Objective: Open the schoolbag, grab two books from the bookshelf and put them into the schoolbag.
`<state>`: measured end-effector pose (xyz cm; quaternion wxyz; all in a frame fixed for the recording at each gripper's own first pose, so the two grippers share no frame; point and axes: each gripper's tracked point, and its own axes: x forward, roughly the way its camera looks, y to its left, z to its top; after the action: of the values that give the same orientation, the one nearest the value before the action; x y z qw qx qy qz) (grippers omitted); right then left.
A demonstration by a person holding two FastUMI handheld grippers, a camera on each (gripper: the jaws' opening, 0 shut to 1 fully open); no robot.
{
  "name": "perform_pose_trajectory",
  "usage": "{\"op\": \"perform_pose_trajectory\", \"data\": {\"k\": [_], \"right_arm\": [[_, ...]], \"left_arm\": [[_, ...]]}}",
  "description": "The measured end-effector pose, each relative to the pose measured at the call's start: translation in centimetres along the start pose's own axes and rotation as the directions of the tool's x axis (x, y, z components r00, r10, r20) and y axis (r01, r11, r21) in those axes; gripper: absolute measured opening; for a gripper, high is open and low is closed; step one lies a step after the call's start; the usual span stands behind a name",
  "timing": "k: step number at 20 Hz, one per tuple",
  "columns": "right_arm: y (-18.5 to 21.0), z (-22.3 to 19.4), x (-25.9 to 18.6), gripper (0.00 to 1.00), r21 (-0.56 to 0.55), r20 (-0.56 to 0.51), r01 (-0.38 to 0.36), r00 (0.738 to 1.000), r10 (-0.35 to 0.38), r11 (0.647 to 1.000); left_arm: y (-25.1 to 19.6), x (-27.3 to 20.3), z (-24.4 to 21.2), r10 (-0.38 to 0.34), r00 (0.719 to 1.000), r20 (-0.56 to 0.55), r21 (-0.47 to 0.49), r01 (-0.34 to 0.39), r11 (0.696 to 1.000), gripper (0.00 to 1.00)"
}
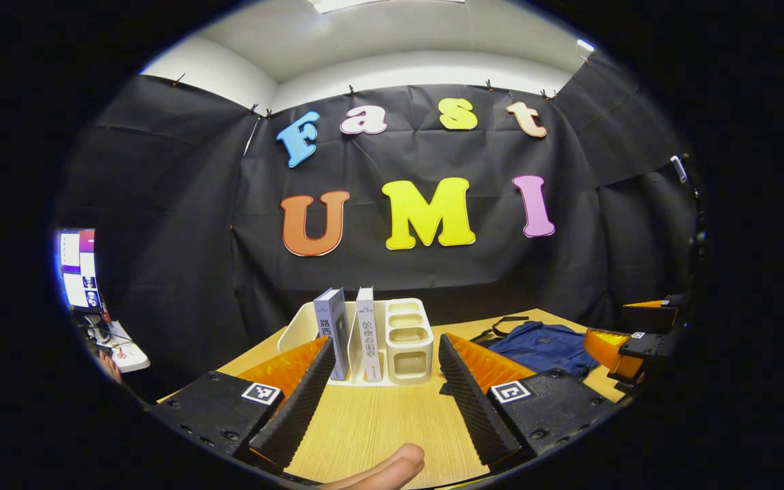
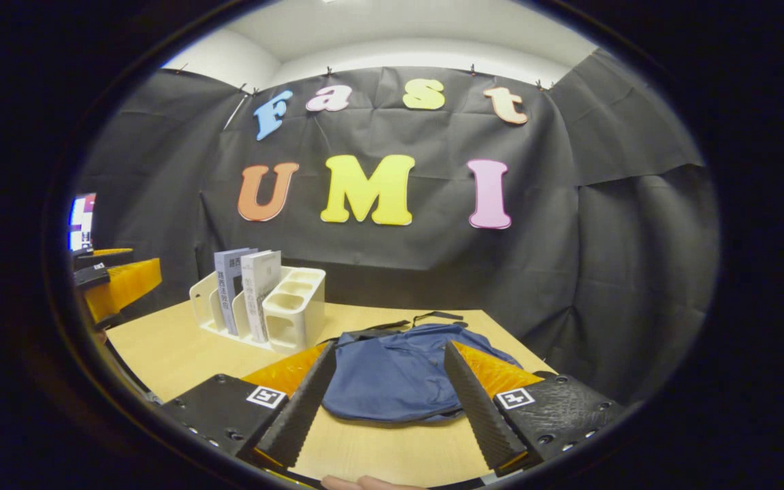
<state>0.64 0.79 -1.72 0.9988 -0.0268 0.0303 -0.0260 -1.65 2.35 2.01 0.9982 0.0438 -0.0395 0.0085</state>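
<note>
Right claw (image 2: 385,398) wide open, empty, aimed at soft, limp schoolbag (image 2: 392,381) flat on worktop (image 2: 181,354); better to pinch fabric near zipper edge.

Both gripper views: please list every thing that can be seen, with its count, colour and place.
table: one, light wood, under everything.
bookshelf: one, white, far middle of the table, with empty compartments at one end.
books: two, one grey-blue, one whitish, upright in the bookshelf.
schoolbag: one, blue with black straps, lying flat, looks closed.
monitor: one, lit, at the booth's left edge.
thumb: one, at the bottom edge.
left gripper: one, open, facing the bookshelf.
right gripper: one, open, facing the schoolbag.
</note>
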Motion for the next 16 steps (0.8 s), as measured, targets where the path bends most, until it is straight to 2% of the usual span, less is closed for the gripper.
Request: {"op": "perform_pose_trajectory", "data": {"k": [8,12,13,16], "right_arm": [[2.6,-2.5,3.7,0.96,-0.086,-0.076,-0.038,0.997,0.032,0.996],[3.9,-5.6,7.1,0.98,-0.179,-0.165,-0.027,0.986,-0.003,0.983],[4.3,-6.3,8.1,0.95,-0.199,-0.187,-0.022,0.982,-0.016,0.98],[6.7,-8.3,10.3,0.95,-0.261,-0.237,-0.029,0.971,-0.035,0.965]], "left_arm": [[1.5,0.7,-0.8,0.02,1.0,-0.022,-0.032,-0.021,0.999,0.96],[3.1,0.6,-0.4,0.051,0.999,-0.005,-0.042,-0.051,0.998,0.96],[3.5,0.6,-0.5,0.057,0.998,-0.004,-0.044,-0.057,0.997,0.96],[4.1,0.9,-1.0,0.064,0.998,-0.017,-0.053,-0.065,0.996,0.96]]}}
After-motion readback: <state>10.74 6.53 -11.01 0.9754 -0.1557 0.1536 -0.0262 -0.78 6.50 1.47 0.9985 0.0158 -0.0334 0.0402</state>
